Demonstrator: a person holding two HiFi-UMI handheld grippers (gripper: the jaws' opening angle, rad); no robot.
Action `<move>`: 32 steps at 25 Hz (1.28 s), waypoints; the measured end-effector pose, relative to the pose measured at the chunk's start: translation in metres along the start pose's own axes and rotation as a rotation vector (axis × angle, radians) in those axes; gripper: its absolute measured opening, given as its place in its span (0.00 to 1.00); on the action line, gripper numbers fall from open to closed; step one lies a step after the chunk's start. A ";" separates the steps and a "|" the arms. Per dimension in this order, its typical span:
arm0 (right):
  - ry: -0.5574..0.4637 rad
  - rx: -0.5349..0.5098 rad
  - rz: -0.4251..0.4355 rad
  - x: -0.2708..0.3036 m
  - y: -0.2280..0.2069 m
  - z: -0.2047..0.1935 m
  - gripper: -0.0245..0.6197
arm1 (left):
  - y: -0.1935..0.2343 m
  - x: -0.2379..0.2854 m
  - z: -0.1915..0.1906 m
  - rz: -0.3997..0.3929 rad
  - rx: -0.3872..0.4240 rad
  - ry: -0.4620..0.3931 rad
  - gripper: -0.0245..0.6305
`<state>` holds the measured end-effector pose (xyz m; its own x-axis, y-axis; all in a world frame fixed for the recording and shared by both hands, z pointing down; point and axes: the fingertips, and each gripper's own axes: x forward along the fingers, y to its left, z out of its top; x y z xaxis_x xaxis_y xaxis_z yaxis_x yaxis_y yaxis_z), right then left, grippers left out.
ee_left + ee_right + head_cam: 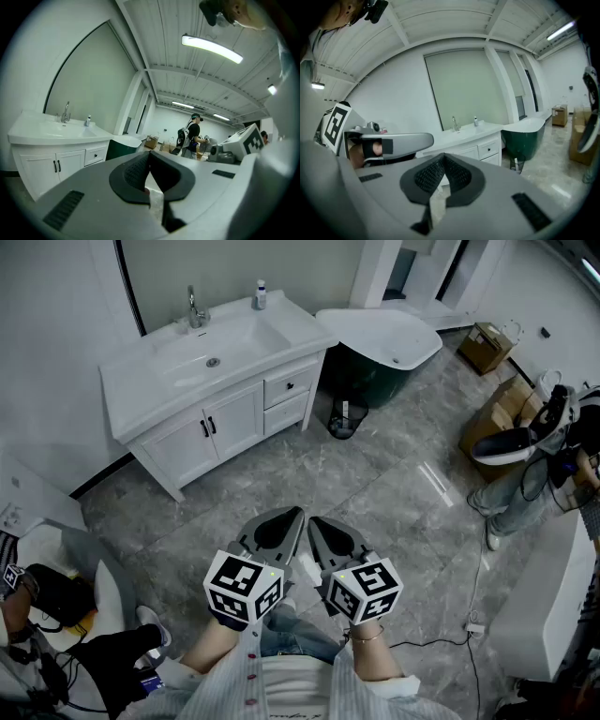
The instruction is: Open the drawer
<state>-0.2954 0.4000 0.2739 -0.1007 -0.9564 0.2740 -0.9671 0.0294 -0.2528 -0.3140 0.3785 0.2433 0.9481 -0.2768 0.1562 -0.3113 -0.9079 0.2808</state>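
A white vanity (150, 390) with a sink stands against the far wall. Its two small drawers are on the right side, the upper drawer (289, 386) (96, 155) (489, 149) with a dark knob, and both are closed. My left gripper (292, 514) (149, 154) and right gripper (314, 521) (444, 157) hang side by side close to my body, well short of the vanity, over the grey tiled floor. Both point toward the vanity. Each has its jaws together with nothing between them.
A dark green bathtub (384, 348) stands right of the vanity, with a black wire bin (345, 418) between them. Cardboard boxes (487, 345) and a standing person (525, 474) are at the right. Another person (103, 652) crouches at the lower left. A cable (469, 629) lies on the floor.
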 end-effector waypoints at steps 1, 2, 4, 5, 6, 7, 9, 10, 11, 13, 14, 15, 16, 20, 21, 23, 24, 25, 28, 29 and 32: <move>-0.003 -0.003 -0.001 0.000 -0.002 0.000 0.05 | -0.001 0.002 -0.001 0.000 0.002 -0.001 0.06; -0.006 -0.004 -0.001 -0.001 -0.004 0.001 0.05 | -0.002 0.004 -0.001 0.001 0.004 -0.001 0.06; -0.013 0.000 0.002 -0.003 -0.006 0.002 0.05 | -0.005 0.006 -0.002 0.002 0.007 -0.003 0.06; -0.015 0.001 0.004 -0.005 -0.007 0.002 0.05 | -0.007 0.006 -0.002 0.002 0.008 -0.004 0.06; -0.016 0.001 0.005 -0.007 -0.007 0.002 0.05 | -0.009 0.006 -0.002 0.003 0.010 -0.004 0.06; -0.017 0.000 0.006 -0.009 -0.007 0.001 0.05 | -0.011 0.006 -0.003 0.004 0.011 -0.005 0.06; -0.018 -0.003 0.010 -0.012 -0.008 -0.001 0.05 | -0.013 0.005 -0.004 0.009 0.013 -0.008 0.06; -0.016 -0.004 0.012 -0.013 -0.008 -0.002 0.05 | -0.014 0.005 -0.004 0.013 0.014 -0.010 0.06; -0.015 -0.004 0.013 -0.015 -0.008 -0.004 0.05 | -0.015 0.004 -0.005 0.016 0.014 -0.010 0.06; -0.015 -0.002 0.015 -0.018 -0.009 -0.006 0.05 | -0.018 0.004 -0.008 0.020 0.016 -0.010 0.06; -0.015 -0.001 0.016 -0.019 -0.010 -0.007 0.05 | -0.019 0.005 -0.008 0.020 0.017 -0.009 0.06; -0.015 0.002 0.017 -0.020 -0.012 -0.007 0.05 | -0.019 0.006 -0.009 0.020 0.018 -0.008 0.06; -0.014 0.008 0.019 -0.020 -0.013 -0.008 0.05 | -0.020 0.007 -0.009 0.019 0.018 -0.006 0.06; 0.005 0.033 0.023 -0.015 -0.021 -0.013 0.05 | -0.016 0.014 -0.011 0.020 0.009 0.003 0.06; 0.010 0.038 0.025 -0.011 -0.023 -0.013 0.05 | -0.013 0.017 -0.011 0.021 0.007 0.006 0.06; 0.020 0.047 0.030 -0.001 -0.028 -0.014 0.05 | -0.004 0.024 -0.011 0.023 0.004 0.011 0.06; 0.026 0.050 0.030 0.004 -0.031 -0.014 0.05 | 0.001 0.028 -0.011 0.024 0.002 0.013 0.06; 0.031 0.052 0.029 0.010 -0.034 -0.013 0.05 | 0.006 0.033 -0.009 0.024 0.000 0.015 0.06; 0.043 0.062 0.025 0.031 -0.045 -0.010 0.05 | 0.025 0.049 -0.003 0.022 -0.007 0.011 0.06; 0.045 0.063 0.023 0.040 -0.049 -0.008 0.05 | 0.032 0.055 0.001 0.020 -0.010 0.009 0.06; 0.049 0.066 0.011 0.068 -0.064 0.002 0.05 | 0.057 0.076 0.012 0.012 -0.008 0.007 0.06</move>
<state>-0.2404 0.3329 0.3069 -0.1247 -0.9406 0.3158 -0.9486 0.0196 -0.3160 -0.2592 0.3024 0.2600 0.9439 -0.2855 0.1661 -0.3232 -0.9019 0.2865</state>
